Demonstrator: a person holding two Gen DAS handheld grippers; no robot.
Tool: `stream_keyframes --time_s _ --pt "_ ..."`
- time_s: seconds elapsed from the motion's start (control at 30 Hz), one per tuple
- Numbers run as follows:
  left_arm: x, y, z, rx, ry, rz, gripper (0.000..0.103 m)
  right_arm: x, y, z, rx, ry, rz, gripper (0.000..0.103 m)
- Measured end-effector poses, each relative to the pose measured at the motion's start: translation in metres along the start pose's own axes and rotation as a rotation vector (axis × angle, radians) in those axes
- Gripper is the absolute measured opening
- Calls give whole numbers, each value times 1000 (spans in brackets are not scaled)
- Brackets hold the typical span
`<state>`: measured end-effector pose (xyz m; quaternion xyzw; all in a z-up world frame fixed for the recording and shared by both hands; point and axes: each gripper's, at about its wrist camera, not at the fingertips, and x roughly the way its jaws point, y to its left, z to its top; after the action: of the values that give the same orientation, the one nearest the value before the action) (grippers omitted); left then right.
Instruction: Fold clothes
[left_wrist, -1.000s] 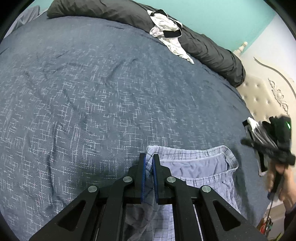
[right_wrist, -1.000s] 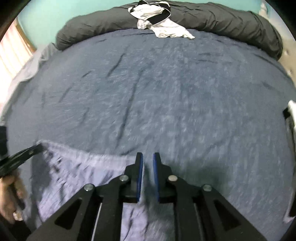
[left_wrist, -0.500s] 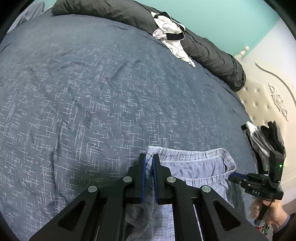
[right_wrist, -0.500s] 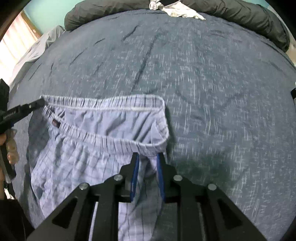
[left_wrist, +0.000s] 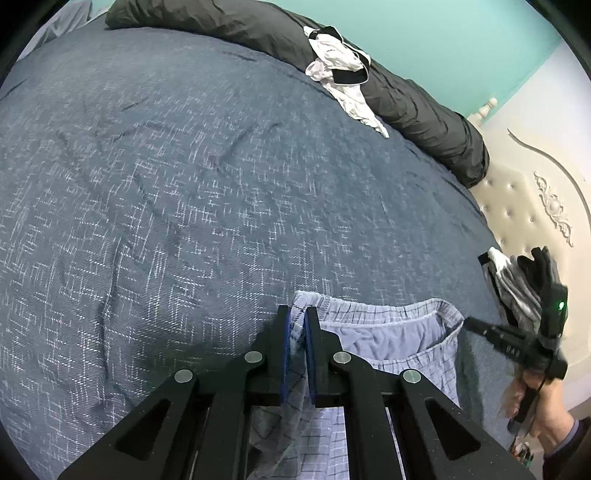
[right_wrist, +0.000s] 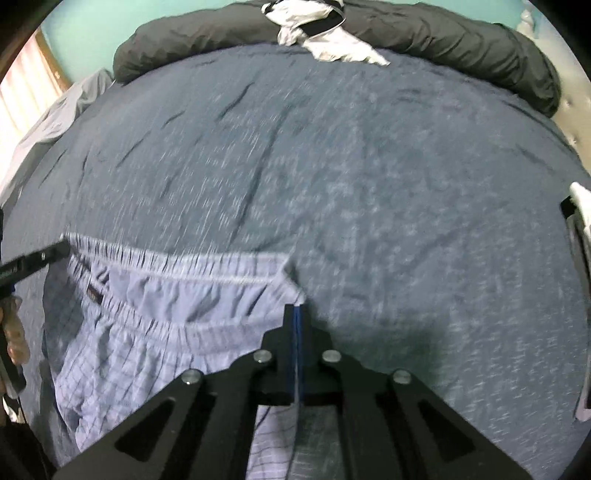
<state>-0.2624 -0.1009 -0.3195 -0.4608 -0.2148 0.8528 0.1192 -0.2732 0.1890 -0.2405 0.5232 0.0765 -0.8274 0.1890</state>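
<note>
Light blue plaid shorts (left_wrist: 388, 336) (right_wrist: 155, 317) with an elastic waistband hang at the near edge of the bed. My left gripper (left_wrist: 297, 314) is shut on the left end of the waistband. My right gripper (right_wrist: 297, 312) is shut on the right end of the waistband. The waistband stretches between them with its opening facing me. The right gripper (left_wrist: 476, 325) shows at the right of the left wrist view, held by a hand (left_wrist: 550, 406). In the right wrist view, the left gripper (right_wrist: 55, 253) reaches in from the left edge.
A dark blue speckled bedspread (left_wrist: 184, 192) covers the bed. A black rolled duvet (left_wrist: 406, 99) lies along the far edge with a white and black garment (left_wrist: 340, 70) on it. More clothes (left_wrist: 517, 284) sit at the right edge by a tufted headboard (left_wrist: 517, 206).
My right gripper came down to the right end of the waistband and shut on it. The left gripper kept its hold and barely moved.
</note>
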Motion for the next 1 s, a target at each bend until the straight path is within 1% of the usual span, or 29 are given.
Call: stream_keyframes --time_s 0.07,0.13,0.2,0.27,0.33,0.37,0.4,0.47,0.67,0.7,0.73,0.77,0.8,0.9,1.0 --pt "0 -1 0 -3 0 0 9 -5 -10 9 18 -16 -10 0" --pt "2 -1 -1 -4 4 2 9 -7 -19 15 48 -20 10 0" --pt "3 0 0 -10 5 6 9 -6 -24 15 85 9 75 0" --pt "3 2 1 -20 1 8 10 -5 -17 9 76 34 78 1" --pt "2 4 1 -29 -4 11 13 -3 -12 1 67 49 87 5" --pt "1 4 1 -32 -5 11 18 -1 -9 -2 65 56 93 14" --pt "0 5 1 -34 -7 12 21 1 -7 -5 69 62 104 26" --pt "-3 5 0 -36 -12 17 34 9 -2 -5 74 68 104 37" --pt "-14 9 1 -26 -35 34 37 37 9 6 74 76 63 37" --pt "-15 11 1 -28 -35 34 37 40 11 8 63 79 47 36" --pt "-15 12 2 -30 -36 34 37 43 12 10 53 80 30 30" --pt "-16 13 2 -32 -37 33 37 43 14 11 46 77 10 16" --pt "-16 14 2 -33 -36 33 37 44 15 12 42 74 -2 8" --pt "-17 17 2 -40 -35 34 37 39 15 17 25 58 -28 4" --pt "-19 18 3 -43 -39 35 38 28 7 24 25 26 -50 2"
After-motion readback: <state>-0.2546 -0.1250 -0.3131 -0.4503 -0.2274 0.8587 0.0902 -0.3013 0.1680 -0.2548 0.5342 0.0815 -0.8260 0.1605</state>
